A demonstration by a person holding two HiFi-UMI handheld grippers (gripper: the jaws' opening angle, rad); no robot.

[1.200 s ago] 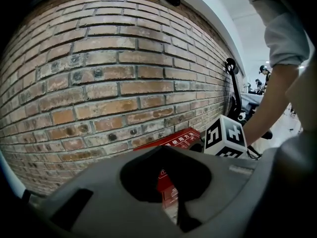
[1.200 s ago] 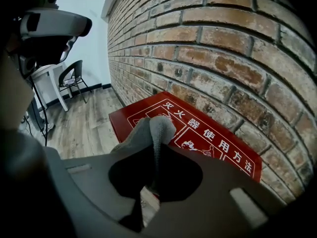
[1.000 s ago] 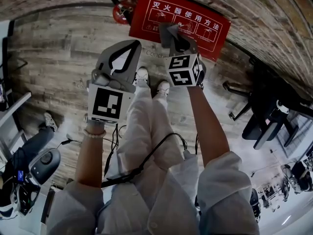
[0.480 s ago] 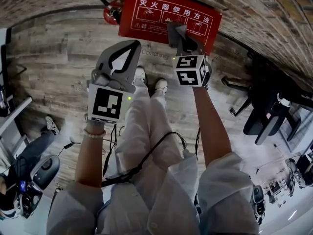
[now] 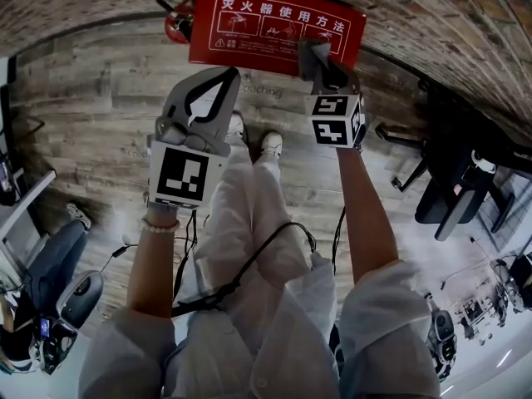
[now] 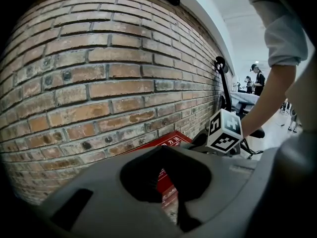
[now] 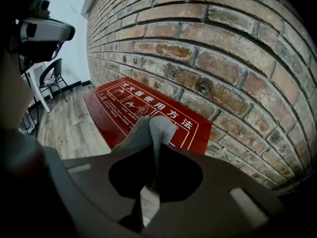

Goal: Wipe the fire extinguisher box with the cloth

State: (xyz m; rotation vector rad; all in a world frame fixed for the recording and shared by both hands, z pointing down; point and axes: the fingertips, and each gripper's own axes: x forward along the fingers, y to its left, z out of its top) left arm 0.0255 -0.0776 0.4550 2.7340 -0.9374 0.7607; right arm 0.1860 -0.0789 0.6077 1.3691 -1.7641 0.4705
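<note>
The left gripper (image 5: 224, 80) is held above the wood floor (image 5: 100, 81), its fingers brought together with nothing between them. The right gripper (image 5: 320, 65) is reached further forward, its fingers clamped on a grey cloth (image 7: 152, 129). The cloth is held over the right part of the red box (image 5: 266, 23), which is set on the floor against the brick wall (image 7: 223, 58). Whether cloth and box touch cannot be told.
</note>
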